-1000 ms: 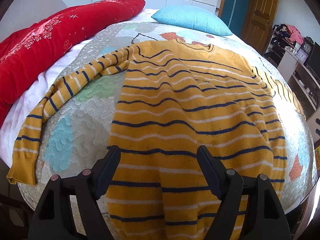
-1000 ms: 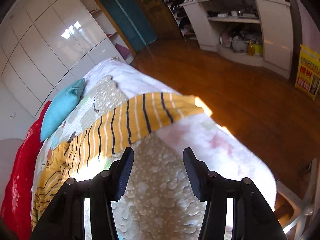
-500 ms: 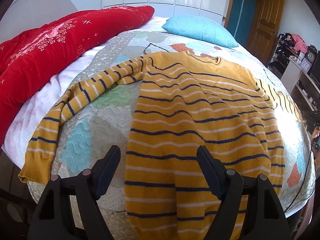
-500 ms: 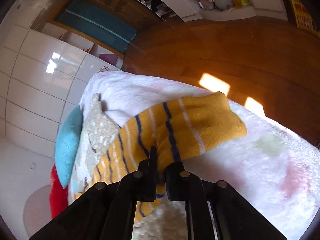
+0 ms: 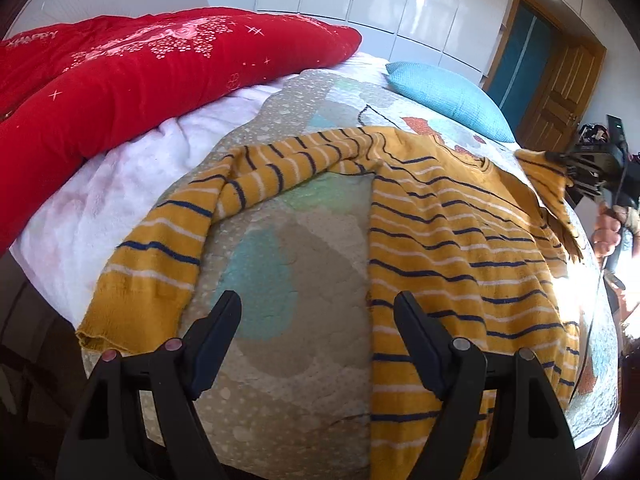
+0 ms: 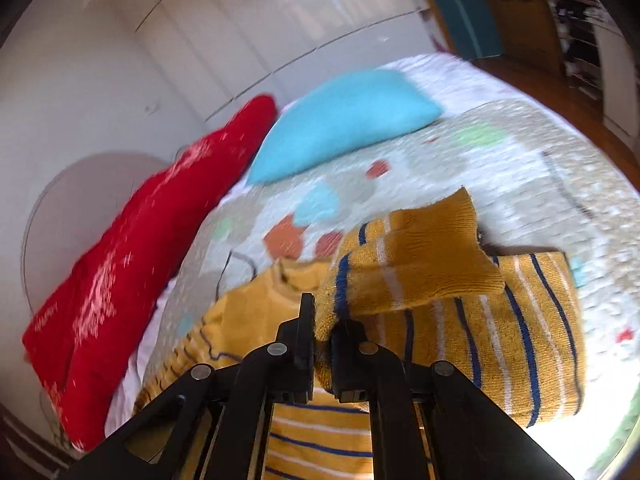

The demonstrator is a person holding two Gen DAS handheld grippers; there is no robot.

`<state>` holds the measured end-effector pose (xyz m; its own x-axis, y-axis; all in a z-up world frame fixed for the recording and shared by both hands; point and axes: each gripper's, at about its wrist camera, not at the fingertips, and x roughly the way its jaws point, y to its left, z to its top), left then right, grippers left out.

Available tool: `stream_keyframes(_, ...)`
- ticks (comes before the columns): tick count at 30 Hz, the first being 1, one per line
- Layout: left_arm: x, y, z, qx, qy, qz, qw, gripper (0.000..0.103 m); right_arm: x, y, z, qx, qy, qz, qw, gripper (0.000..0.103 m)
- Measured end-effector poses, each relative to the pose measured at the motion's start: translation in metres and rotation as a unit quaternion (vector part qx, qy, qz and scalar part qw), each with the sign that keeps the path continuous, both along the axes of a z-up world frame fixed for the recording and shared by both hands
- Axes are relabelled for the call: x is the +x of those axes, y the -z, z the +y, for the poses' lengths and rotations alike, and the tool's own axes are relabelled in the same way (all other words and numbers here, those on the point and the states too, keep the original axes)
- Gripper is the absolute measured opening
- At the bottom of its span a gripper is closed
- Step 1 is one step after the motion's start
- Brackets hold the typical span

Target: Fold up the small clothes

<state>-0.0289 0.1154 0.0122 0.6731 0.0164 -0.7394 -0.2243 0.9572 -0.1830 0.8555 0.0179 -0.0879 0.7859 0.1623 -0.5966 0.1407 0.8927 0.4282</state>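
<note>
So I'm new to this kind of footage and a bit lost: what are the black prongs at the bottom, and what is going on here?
No robot here: a person holds a two-finger gripper in each hand, each carrying a fisheye camera looking along its fingers. The left gripper is open, above the patterned bedspread. A yellow striped sweater lies spread on the bed. The right gripper is shut on the sweater's sleeve, carrying it over the sweater's body. The left view shows this from the side. A red quilt and blue pillow lie behind.
</note>
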Motion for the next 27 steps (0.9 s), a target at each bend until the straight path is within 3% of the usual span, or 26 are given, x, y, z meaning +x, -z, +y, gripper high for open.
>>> stream_keyframes(2, -0.005, 0.002, 0.014, -0.006, -0.012, -0.001, 0.9999, 0.078, 0.032, 0.030, 0.052, -0.019, -0.045, 0.035, 0.998, 0.007)
stream_keyframes(5, -0.012, 0.006, 0.032, -0.018, -0.026, -0.002, 0.9995, 0.078, 0.070, 0.077, 0.115, -0.086, -0.094, 0.085, 0.988, 0.011)
stream_keyframes(7, -0.017, 0.007, 0.039, -0.021, -0.028, -0.005, 0.9994, 0.078, 0.081, 0.095, 0.146, -0.157, -0.095, 0.099, 0.978, 0.014)
stream_keyframes(9, -0.021, 0.006, 0.044, -0.023, -0.030, -0.011, 0.9992, 0.078, 0.084, 0.105, 0.177, -0.235, -0.103, 0.105, 0.961, 0.027)
stream_keyframes(12, -0.025, 0.005, 0.050, -0.028, -0.032, -0.018, 0.9989, 0.078, 0.086, 0.107, 0.220, -0.379, -0.111, 0.097, 0.913, 0.029)
stream_keyframes(15, -0.028, 0.002, 0.055, -0.033, -0.038, -0.026, 0.9984, 0.078, 0.083, 0.112, 0.263, -0.511, -0.137, 0.072, 0.846, 0.034)
stream_keyframes(17, -0.029, 0.001, 0.058, -0.039, -0.044, -0.030, 0.9978, 0.078, 0.073, 0.120, 0.291, -0.545, -0.191, 0.056, 0.815, 0.052)
stream_keyframes(19, -0.029, 0.000, 0.061, -0.041, -0.050, -0.029, 0.9975, 0.078, 0.061, 0.124, 0.312, -0.577, -0.214, 0.036, 0.787, 0.052)
stream_keyframes(20, -0.029, 0.000, 0.063, -0.040, -0.052, -0.028, 0.9975, 0.078, 0.055, 0.122, 0.317, -0.587, -0.214, 0.026, 0.780, 0.052)
stream_keyframes(21, -0.028, -0.001, 0.063, -0.040, -0.053, -0.026, 0.9975, 0.078, 0.049, 0.115, 0.315, -0.578, -0.213, 0.021, 0.787, 0.052)
stream_keyframes(22, -0.028, -0.002, 0.063, -0.039, -0.052, -0.026, 0.9975, 0.078, 0.043, 0.103, 0.307, -0.552, -0.214, 0.023, 0.806, 0.053)
stream_keyframes(24, -0.029, -0.005, 0.061, -0.036, -0.048, -0.029, 0.9977, 0.079, 0.031, 0.076, 0.279, -0.482, -0.201, 0.032, 0.852, 0.057)
stream_keyframes(27, -0.028, -0.006, 0.055, -0.038, -0.040, -0.033, 0.9979, 0.082, -0.002, 0.040, 0.203, -0.361, -0.143, 0.046, 0.920, 0.070)
